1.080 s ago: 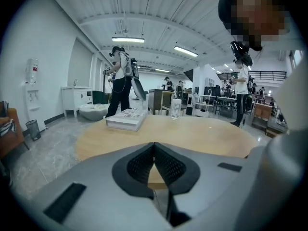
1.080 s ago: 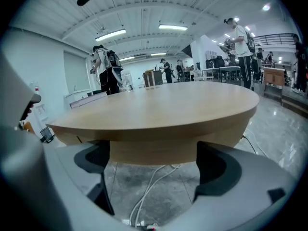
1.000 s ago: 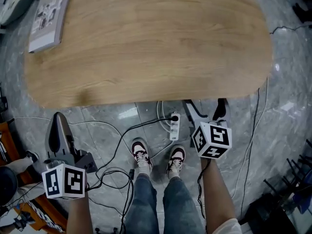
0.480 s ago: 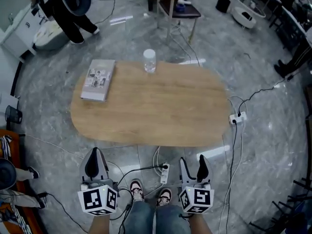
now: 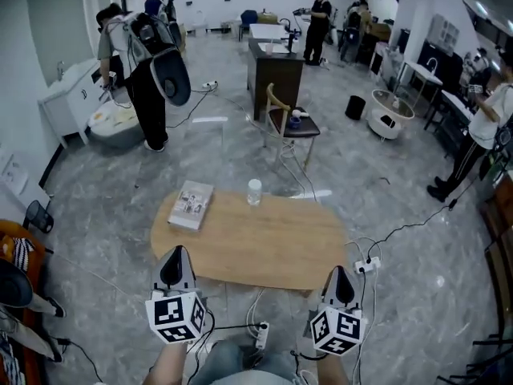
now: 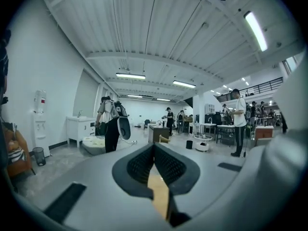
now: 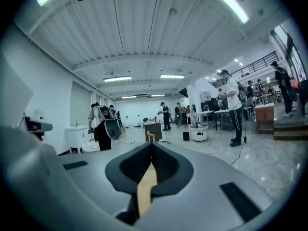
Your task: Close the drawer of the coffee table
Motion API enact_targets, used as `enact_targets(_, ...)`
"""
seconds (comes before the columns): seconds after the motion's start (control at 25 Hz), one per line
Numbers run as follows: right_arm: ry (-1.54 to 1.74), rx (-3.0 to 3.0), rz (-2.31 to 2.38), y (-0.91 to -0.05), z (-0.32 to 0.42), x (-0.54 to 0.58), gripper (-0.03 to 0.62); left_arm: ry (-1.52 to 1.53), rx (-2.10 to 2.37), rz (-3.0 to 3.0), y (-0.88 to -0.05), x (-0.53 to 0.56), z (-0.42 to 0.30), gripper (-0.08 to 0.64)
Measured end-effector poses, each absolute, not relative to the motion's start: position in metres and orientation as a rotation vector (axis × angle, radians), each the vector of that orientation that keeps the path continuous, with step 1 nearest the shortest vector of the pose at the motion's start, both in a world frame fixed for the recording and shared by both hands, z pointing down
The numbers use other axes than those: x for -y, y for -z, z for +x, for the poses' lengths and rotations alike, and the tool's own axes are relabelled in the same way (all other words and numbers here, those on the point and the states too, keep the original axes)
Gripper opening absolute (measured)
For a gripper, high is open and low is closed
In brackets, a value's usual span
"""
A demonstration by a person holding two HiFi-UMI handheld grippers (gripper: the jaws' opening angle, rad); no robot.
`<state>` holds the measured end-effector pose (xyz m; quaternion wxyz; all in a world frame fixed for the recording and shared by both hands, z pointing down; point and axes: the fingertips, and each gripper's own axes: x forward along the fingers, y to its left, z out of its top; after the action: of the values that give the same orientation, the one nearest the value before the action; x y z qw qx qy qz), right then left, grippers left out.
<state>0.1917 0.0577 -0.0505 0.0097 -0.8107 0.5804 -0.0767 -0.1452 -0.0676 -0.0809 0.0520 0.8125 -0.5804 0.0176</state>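
The oval wooden coffee table (image 5: 264, 251) stands on the grey floor in front of me; from the head view none of its drawer shows. A book (image 5: 191, 205) and a clear bottle (image 5: 254, 191) rest on its far side. My left gripper (image 5: 176, 251) is held level at the table's near left edge, shut and empty. My right gripper (image 5: 340, 270) hangs at the near right edge; its jaws have just been closing and now meet with nothing between them. In the left gripper view the left gripper (image 6: 154, 146) points across the room, as does the right gripper (image 7: 151, 144) in its own view.
A power strip (image 5: 260, 335) with cables lies at my feet, another (image 5: 369, 265) right of the table. Beyond the table stand a chair (image 5: 287, 125) and a dark cabinet (image 5: 272, 66). A person with a backpack (image 5: 148, 70) stands far left; other people are further back.
Both grippers and the head view have risen from near the floor, so the whole table and room now show. The right jaws went from apart to together.
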Motion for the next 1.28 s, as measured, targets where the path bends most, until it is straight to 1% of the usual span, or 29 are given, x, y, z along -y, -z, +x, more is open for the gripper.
enact_targets(0.2, 0.034, -1.737, -2.557, 0.116, 0.213, -0.095, 0.0, 0.11, 1.656, 2.535, 0.119, 0.045, -0.161, -0.003)
enact_targets(0.32, 0.008, -1.749, -2.564, 0.138, 0.222, -0.116, 0.0, 0.034, 1.647, 2.56, 0.129, 0.047, -0.172, -0.003)
enact_targets(0.4, 0.037, -1.746, -2.593, 0.139, 0.229, -0.133, 0.0, -0.002, 1.644, 2.547, 0.128, 0.048, -0.182, -0.003)
enact_targets(0.64, 0.122, -1.621, -2.665, 0.126, 0.242, -0.174, 0.0, 0.026, 1.638, 2.482, 0.122, 0.044, -0.201, -0.003)
enact_targets(0.96, 0.121, -1.641, -2.664, 0.126, 0.228, -0.167, 0.0, 0.038, 1.619, 2.51, 0.126, 0.042, -0.191, -0.003)
enact_targets(1.28, 0.142, -1.704, -2.647, 0.125, 0.217, -0.156, 0.0, 0.052, 1.623, 2.484, 0.125, 0.042, -0.198, -0.003)
